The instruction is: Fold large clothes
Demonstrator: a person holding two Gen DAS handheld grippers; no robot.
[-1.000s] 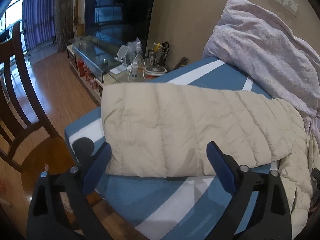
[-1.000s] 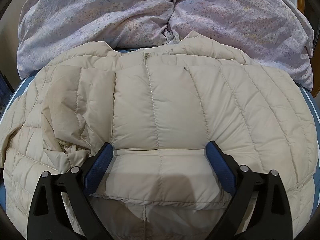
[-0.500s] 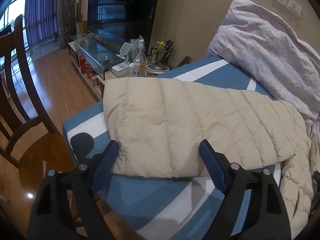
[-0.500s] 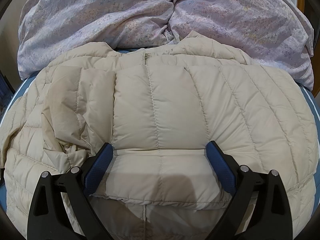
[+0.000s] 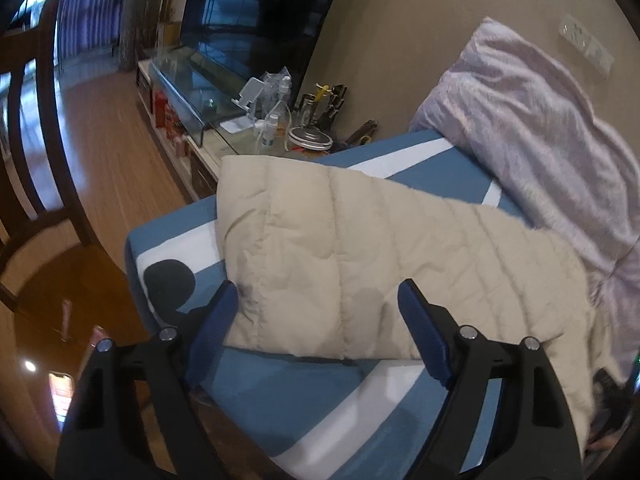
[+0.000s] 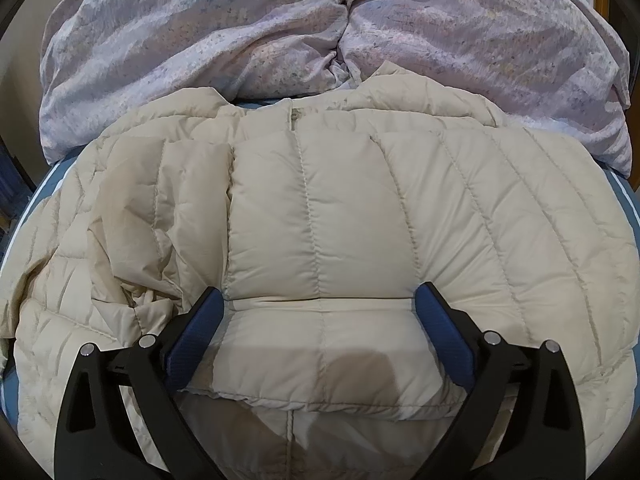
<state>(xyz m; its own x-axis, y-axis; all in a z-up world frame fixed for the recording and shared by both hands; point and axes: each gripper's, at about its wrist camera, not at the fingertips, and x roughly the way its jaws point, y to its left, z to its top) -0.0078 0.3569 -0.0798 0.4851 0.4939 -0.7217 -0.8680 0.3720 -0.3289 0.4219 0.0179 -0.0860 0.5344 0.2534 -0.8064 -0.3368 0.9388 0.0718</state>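
A cream quilted down jacket [image 6: 340, 216] lies spread on the blue and white bed [image 5: 280, 400]. One sleeve is folded across its front, the cuff lying between my right fingers. My right gripper [image 6: 316, 312] is open and hovers low over that folded sleeve. In the left wrist view the other sleeve [image 5: 360, 248] stretches out across the bed toward its corner. My left gripper [image 5: 320, 308] is open, with the sleeve's lower edge between its blue pads, close to the cloth.
A lilac duvet [image 6: 320, 28] is heaped at the bed's head, also in the left wrist view [image 5: 540, 128]. A glass TV stand [image 5: 208, 92] with bottles and clutter stands beyond the bed. A wooden chair [image 5: 36, 160] and wood floor lie left.
My left gripper has moved forward and down onto the sleeve's lower edge, and its jaws have narrowed a little. The right gripper and the jacket have stayed still.
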